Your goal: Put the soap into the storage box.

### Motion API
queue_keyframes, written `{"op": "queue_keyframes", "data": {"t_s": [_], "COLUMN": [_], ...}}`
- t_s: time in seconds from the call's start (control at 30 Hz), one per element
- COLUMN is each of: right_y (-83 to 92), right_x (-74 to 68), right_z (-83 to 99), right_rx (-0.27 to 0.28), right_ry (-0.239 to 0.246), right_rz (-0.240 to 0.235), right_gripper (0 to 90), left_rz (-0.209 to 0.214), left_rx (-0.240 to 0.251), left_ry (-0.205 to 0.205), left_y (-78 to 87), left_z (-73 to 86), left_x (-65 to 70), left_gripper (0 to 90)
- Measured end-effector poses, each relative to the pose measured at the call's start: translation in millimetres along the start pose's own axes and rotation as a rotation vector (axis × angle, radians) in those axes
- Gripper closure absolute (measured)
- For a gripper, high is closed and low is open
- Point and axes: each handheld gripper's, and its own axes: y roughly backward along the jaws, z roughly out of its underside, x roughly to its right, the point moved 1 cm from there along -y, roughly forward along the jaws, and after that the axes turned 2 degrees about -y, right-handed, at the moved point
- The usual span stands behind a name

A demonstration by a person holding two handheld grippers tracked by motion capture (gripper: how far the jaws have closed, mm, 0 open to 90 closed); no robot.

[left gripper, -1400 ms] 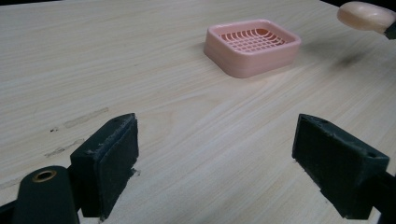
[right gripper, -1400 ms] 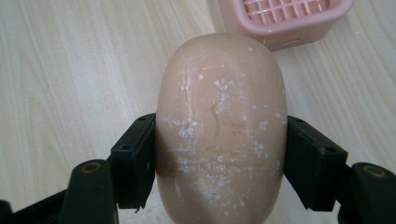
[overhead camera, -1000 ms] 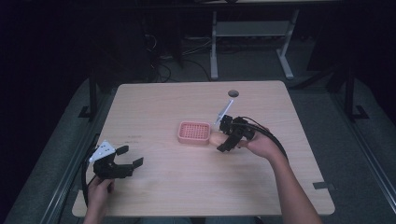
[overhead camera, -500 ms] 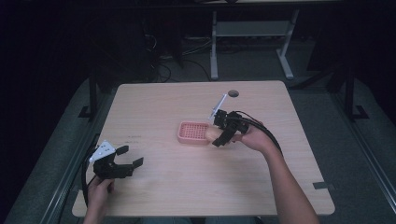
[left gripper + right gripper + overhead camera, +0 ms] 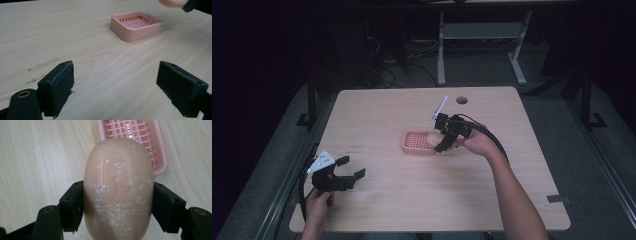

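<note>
A pink soap dish [image 5: 418,142] with a slotted grid floor sits near the middle of the table. My right gripper [image 5: 438,143] is shut on a peach oval bar of soap [image 5: 117,187], held in the air at the dish's right edge, its tip over the dish [image 5: 135,135]. The soap's surface carries white flecks and scratches. My left gripper [image 5: 348,170] stands open at the table's front left, nothing between its pads [image 5: 58,86]. From there the dish [image 5: 136,25] lies ahead and the soap [image 5: 172,3] shows at the top edge.
The wooden table [image 5: 382,210] has a round cable hole [image 5: 461,100] near its far edge. Faint scuff marks [image 5: 46,63] lie ahead of the left gripper. A white table frame [image 5: 482,35] and cables stand on the dark floor beyond.
The right gripper has carried the soap leftward toward the dish and now hangs over its right edge. The left gripper has stayed put and open.
</note>
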Motion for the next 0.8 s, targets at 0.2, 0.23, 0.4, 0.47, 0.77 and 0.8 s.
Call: {"op": "queue_keyframes", "data": {"t_s": [0.2,0.23,0.4,0.47,0.77,0.8], "right_y": [-1.2,-1.2,-1.6,-2.0,-5.4,-5.7], "right_x": [2.8,3.0,4.5,6.1,10.3,10.5], "right_z": [-6.3,-7.4,-11.4,-12.6,-24.6,-26.1], "right_rx": [0.003,0.001,0.011,0.018,-0.008,-0.002], "right_ry": [0.002,0.003,0.003,0.000,0.012,0.012], "right_rz": [-0.001,0.000,0.000,-0.004,0.001,0.001], "right_gripper": [31.9,31.9,31.9,31.9,31.9,31.9], "left_rz": [0.000,0.000,-0.001,-0.001,-0.003,-0.002], "left_rx": [-0.001,-0.001,0.000,0.000,-0.002,0.000], "left_ry": [0.001,0.001,0.005,0.005,0.005,0.006], "left_y": [0.0,0.0,0.0,0.1,0.5,0.4], "left_z": [-0.1,-0.1,-0.1,-0.1,-0.2,-0.2], "left_x": [-0.2,-0.2,-0.2,-0.2,-0.6,-0.5], "left_gripper": [14.2,14.2,14.3,14.3,14.3,14.3]}}
